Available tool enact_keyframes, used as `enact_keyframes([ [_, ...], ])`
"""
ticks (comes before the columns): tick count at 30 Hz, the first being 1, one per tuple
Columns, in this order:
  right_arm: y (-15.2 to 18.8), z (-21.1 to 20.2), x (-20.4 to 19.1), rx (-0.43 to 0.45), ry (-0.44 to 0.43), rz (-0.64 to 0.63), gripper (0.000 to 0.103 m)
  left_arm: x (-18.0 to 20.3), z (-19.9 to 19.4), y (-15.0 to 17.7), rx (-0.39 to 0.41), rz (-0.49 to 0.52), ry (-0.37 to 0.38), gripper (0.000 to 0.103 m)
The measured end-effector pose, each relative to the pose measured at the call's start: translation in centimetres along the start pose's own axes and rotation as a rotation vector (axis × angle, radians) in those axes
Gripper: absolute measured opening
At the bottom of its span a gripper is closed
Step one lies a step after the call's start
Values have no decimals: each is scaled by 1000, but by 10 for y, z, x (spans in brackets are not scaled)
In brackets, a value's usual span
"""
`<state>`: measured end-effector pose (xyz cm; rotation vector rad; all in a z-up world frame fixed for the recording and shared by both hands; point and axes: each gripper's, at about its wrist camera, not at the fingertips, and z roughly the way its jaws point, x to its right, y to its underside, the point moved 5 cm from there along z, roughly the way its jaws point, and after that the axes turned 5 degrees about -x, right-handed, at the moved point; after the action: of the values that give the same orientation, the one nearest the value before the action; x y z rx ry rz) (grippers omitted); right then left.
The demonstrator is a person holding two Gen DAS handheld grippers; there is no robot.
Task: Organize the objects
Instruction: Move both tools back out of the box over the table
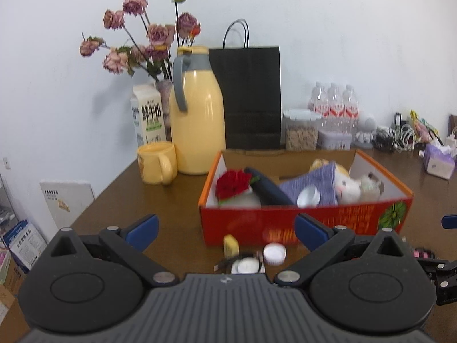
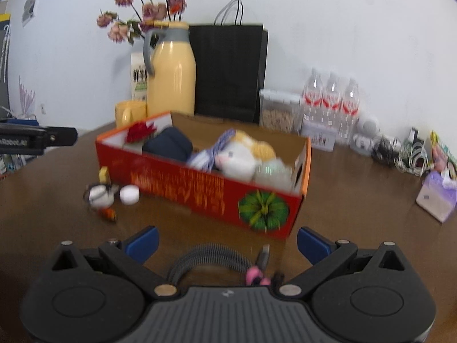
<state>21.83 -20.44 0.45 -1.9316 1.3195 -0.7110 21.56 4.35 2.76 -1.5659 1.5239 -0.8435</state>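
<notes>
A red cardboard box [image 1: 285, 225] [image 2: 200, 188] sits on the brown table and holds a red flower [image 1: 232, 183], a dark navy roll [image 1: 268, 190], a striped cloth and a plush toy [image 1: 345, 185] [image 2: 240, 157]. In front of the box lie a small yellow block [image 1: 230, 245], a white cap [image 1: 274, 253] [image 2: 129, 194] and a wristwatch [image 1: 245, 264] [image 2: 100, 194]. My left gripper [image 1: 227, 230] is open just above these small items. My right gripper [image 2: 227, 241] is open over a grey coiled cable [image 2: 208, 257] with a pink piece [image 2: 255, 275].
Behind the box stand a yellow thermos jug [image 1: 197, 114], a yellow mug [image 1: 155, 161], a milk carton [image 1: 147, 115], a vase of dried roses [image 1: 151, 37], a black paper bag [image 1: 251, 97], a jar, water bottles [image 1: 334, 105] and cables. A tissue pack [image 2: 437, 197] lies right.
</notes>
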Motion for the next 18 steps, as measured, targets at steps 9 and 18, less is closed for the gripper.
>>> enact_keyframes([
  [9,27,11,-6,-86,-17,12,103,-2,2,33,-82,-7,29,103],
  [18,22,22,-5,-105,-5,-53,103,-5,2,39,-99,-23,34,103],
])
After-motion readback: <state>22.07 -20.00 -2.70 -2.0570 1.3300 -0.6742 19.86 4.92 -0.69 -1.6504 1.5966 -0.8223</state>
